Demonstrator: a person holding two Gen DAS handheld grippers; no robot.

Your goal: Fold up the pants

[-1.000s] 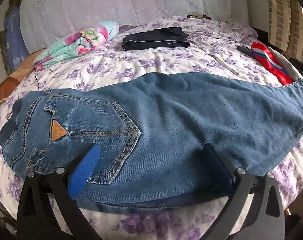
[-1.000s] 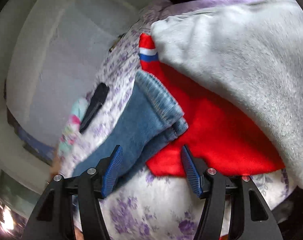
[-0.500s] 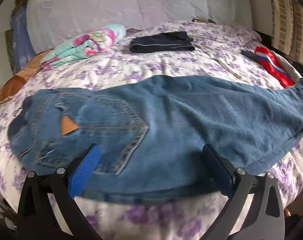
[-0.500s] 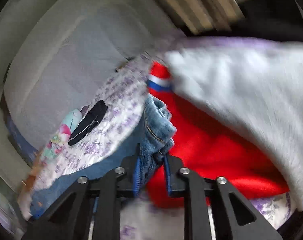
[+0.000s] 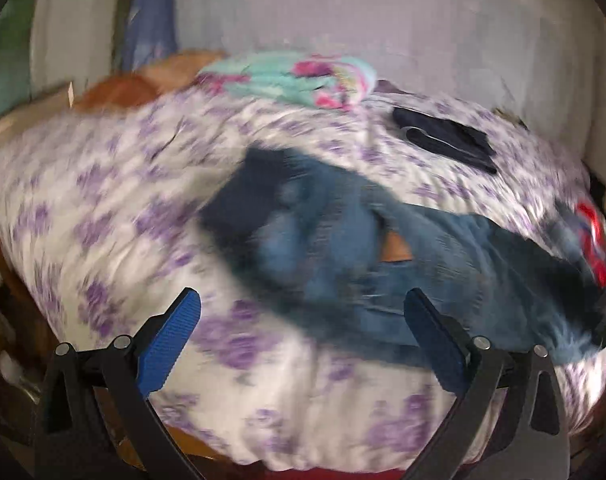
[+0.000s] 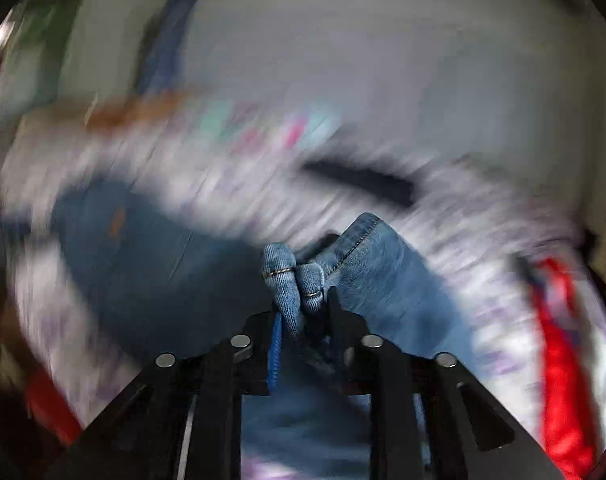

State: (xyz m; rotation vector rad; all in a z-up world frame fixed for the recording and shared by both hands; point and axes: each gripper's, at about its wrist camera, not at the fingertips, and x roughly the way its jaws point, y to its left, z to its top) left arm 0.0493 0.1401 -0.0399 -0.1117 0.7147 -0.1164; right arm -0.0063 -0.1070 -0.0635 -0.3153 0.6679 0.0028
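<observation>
Bed (image 5: pixel 115 200) with purple-flowered white cover; on it: blue jeans (image 5: pixel 343 256) mid-bed, folded dark garment (image 5: pixel 447 140) behind, teal-pink floral bundle (image 5: pixel 303 80) far back, red cloth (image 5: pixel 593 240) at right edge.

I count one pair of jeans (image 5: pixel 343 264) mid-frame on one floral bedspread (image 5: pixel 103 200). One dark folded garment (image 5: pixel 443 140) lies upper right, one pastel bundle (image 5: pixel 295 80) top centre, one red striped garment (image 5: pixel 593 240) at the right edge. Two grippers: left (image 5: pixel 303 320), right (image 6: pixel 303 308).
</observation>
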